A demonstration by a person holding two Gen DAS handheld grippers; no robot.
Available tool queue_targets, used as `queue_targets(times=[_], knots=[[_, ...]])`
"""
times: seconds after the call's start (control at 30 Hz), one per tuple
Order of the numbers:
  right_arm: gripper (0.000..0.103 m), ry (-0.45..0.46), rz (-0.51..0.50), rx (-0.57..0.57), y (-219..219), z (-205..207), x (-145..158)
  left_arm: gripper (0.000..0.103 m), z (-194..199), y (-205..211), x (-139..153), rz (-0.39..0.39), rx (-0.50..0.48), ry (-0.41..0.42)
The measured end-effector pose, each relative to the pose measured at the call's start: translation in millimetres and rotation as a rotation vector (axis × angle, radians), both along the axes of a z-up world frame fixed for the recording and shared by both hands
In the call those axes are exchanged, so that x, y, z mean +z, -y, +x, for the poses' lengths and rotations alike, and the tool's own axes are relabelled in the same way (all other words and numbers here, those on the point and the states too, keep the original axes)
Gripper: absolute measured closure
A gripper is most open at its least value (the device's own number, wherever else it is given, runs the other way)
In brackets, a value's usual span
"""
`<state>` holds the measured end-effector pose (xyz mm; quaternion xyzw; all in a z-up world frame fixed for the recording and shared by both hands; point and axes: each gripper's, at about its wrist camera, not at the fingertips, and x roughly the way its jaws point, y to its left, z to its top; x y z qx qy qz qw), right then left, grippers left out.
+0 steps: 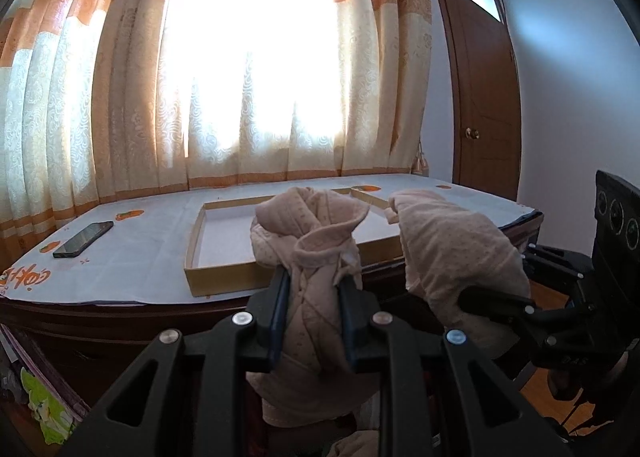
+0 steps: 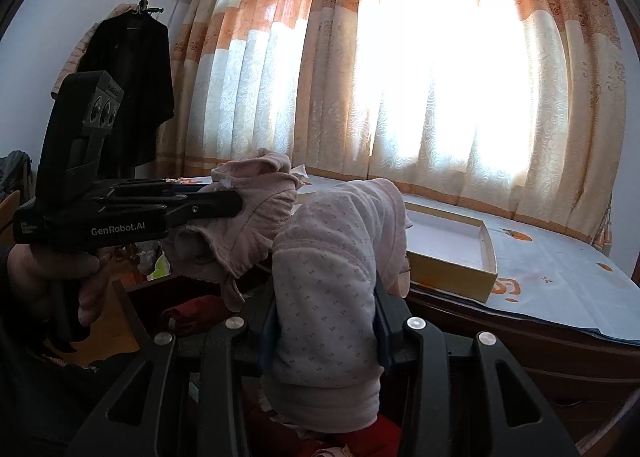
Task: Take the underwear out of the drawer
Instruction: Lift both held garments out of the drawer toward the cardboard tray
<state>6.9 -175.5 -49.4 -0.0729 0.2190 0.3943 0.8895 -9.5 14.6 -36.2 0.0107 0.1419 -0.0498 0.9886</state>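
My left gripper (image 1: 314, 285) is shut on a bunched pink underwear (image 1: 312, 241), which hangs down between its fingers in front of the table edge. In the right wrist view the same left gripper (image 2: 236, 199) shows side-on at the left, a hand (image 2: 52, 269) around its handle and that pink underwear (image 2: 256, 217) in its tip. My right gripper (image 2: 326, 309) is shut on a second, pale pink dotted underwear (image 2: 328, 277), draped over the fingers. From the left wrist view, the right gripper (image 1: 480, 297) and its dotted underwear (image 1: 452, 249) are just to the right.
A dark wooden table under a white cloth (image 1: 140, 257) carries a shallow yellow box (image 1: 224, 269) and a black phone (image 1: 84, 239). Curtains cover a bright window behind. Red cloth (image 2: 188, 313) lies low beneath the grippers. A brown door (image 1: 480, 97) stands right; a black coat (image 2: 132, 89) hangs left.
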Motion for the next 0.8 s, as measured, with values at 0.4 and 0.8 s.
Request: queue_targets(times=[0.4,0.8], knots=[[0.061,0.017,0.012,-0.019,1.0,-0.1,5.6,0.081,6.7,4.1,10.8,0.014,-0.015,0.026],[0.061,0.016,0.042,-0.04,8.0,11.9,20.2,0.081,19.6,10.7,26.5,0.004,-0.05,0.022]])
